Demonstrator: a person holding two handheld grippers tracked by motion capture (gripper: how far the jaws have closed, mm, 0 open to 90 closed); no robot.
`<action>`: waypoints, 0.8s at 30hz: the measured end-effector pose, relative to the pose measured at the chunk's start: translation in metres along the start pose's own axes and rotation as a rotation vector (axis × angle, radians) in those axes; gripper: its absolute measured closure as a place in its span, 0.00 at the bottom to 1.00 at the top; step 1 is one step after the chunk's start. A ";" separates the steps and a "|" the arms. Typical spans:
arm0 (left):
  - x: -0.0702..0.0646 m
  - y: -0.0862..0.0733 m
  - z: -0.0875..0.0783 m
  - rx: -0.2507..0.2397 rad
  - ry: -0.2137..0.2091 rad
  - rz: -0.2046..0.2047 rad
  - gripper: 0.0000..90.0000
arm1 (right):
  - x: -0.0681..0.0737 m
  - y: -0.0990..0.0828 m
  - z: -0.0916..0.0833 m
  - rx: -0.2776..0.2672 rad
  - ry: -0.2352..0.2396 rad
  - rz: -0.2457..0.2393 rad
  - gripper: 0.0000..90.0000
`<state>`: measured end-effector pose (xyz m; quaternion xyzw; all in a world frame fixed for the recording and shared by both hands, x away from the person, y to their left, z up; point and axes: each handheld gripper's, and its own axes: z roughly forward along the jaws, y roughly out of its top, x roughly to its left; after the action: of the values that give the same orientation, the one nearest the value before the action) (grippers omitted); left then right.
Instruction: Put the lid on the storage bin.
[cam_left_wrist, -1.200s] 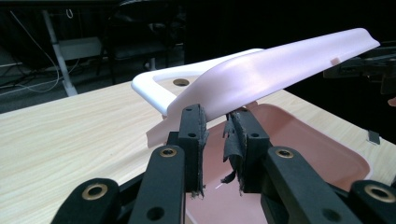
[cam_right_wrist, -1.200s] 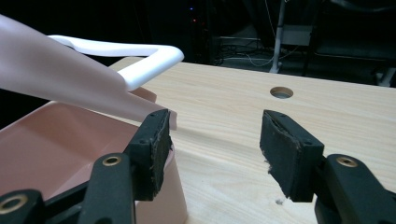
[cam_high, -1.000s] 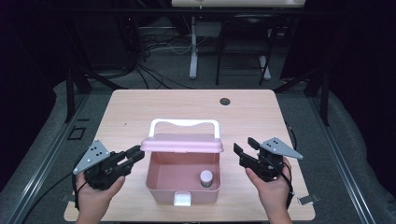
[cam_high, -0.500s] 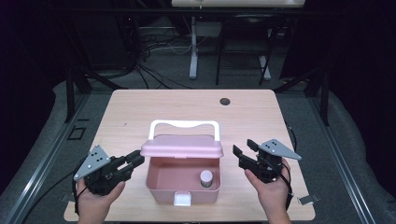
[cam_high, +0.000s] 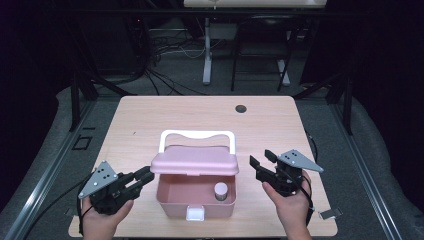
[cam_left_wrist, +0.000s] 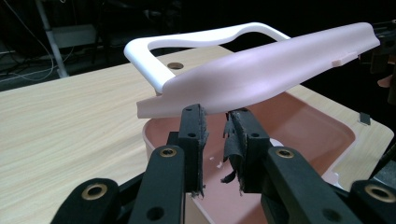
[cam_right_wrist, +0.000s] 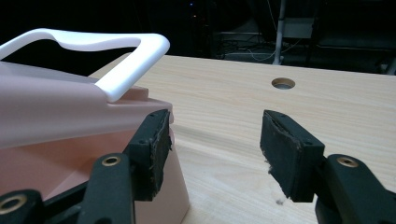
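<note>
From the high view, a pink box sits on the near middle of the wooden table, its pink lid raised partway and hanging over the back half of the open tub, with a white handle arching behind the lid. Inside the tub, at its right side, stands a small jar with a pale cap, and a white latch sits on the front wall. The left gripper lies just beside the lid's left end, its jaws narrowly apart with nothing pinched between them; the right gripper waits a little to the right of the box, jaws spread and empty. In the left gripper view, the left gripper points at the lid's rounded underside edge, the pads close to it but not clamped on it, the glossy tub opening beyond and the handle curving above. In the right gripper view, the right gripper stands wide open over bare table, its left pad just beside the box's corner, with the handle rising over the lid.
</note>
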<state>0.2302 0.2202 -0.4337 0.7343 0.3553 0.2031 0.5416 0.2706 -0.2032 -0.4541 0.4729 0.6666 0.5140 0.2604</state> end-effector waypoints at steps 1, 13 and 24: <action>0.000 0.000 0.000 0.000 0.000 0.000 0.84 | 0.000 0.000 0.000 0.000 0.000 0.000 0.47; -0.003 -0.007 -0.003 0.019 -0.006 0.000 0.84 | 0.000 -0.002 0.000 0.004 0.004 0.000 0.47; -0.005 -0.015 -0.005 0.027 -0.015 -0.002 0.84 | 0.001 -0.003 0.001 0.006 0.009 0.002 0.47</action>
<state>0.2193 0.2221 -0.4455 0.7426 0.3550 0.1923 0.5344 0.2701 -0.2019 -0.4571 0.4720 0.6687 0.5146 0.2555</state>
